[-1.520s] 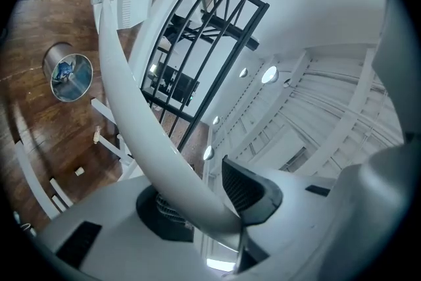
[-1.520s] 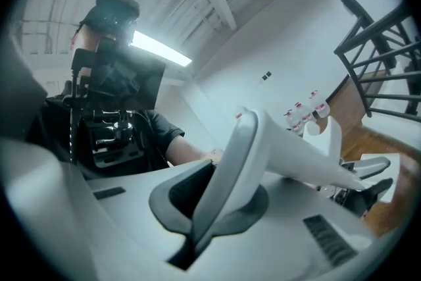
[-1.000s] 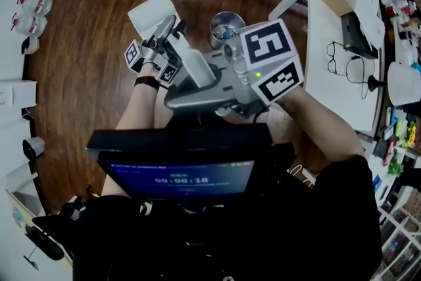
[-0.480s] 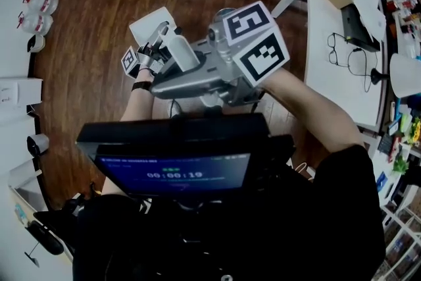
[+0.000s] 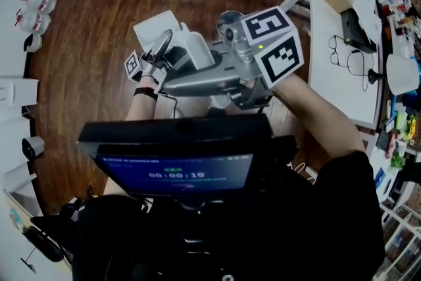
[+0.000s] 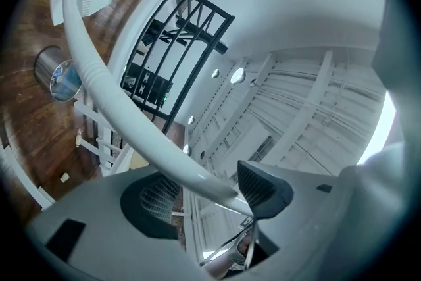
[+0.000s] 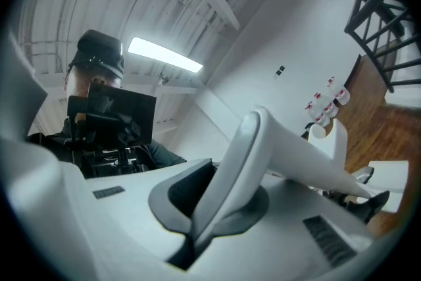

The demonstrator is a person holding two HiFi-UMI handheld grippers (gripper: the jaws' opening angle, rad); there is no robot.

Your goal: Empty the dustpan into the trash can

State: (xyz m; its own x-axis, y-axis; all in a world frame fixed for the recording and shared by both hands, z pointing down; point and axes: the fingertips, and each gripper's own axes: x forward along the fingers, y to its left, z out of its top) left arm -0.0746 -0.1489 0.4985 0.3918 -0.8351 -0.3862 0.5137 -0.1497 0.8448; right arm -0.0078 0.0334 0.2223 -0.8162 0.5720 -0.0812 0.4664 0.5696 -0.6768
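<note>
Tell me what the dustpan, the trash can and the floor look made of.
The dustpan looks like white plastic: smooth, softly shiny, with moulded ribs on the pan. The trash can is probably metal: a brushed silver wall that catches the light. The floor is dark brown wood or a wood-look board, with grain lines and a slight gloss.

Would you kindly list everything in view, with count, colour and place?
dustpan: one, white, over the floor beyond the left gripper.
handle: one, white, from the dustpan through both grippers' jaws.
trash can: one, metal, on the floor.
table: one, white, right.
glasses: at least one pair, dark, on the table.
bottles: several, clear, far left.
railing: one, black, top.
screen: one, black, below the grippers.
left gripper: jaws have just been opening, apart around the handle.
right gripper: jaws shut on the handle.
</note>
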